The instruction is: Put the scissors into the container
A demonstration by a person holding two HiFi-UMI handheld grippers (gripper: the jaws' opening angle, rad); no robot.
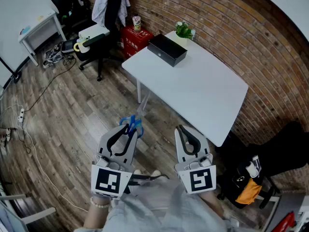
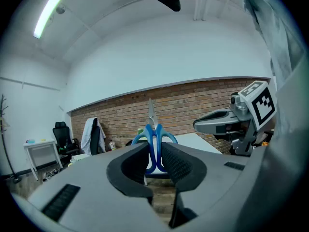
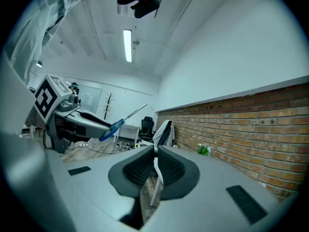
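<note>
Surface: a white table (image 1: 203,91) is set against a brick wall (image 1: 231,28), over a wood-plank floor (image 1: 72,110).
Room: a white desk (image 1: 41,30) and an office chair (image 1: 96,40) draped with a garment are seen at the far left.
Container: a black box (image 1: 167,50) is placed at the table's far end, beside a small plant (image 1: 184,30).
Scissors: blue-handled scissors (image 2: 153,138) are held off the table, well apart from the box.
Left gripper (image 1: 129,129): clamped on the scissor handles.
Right gripper (image 1: 186,132): pressed together, nothing gripped.
In the way: the table's near edge lies between grippers and box.
Views: the blades are shown clearly only in the gripper views — the box plainly only in the head view.
</note>
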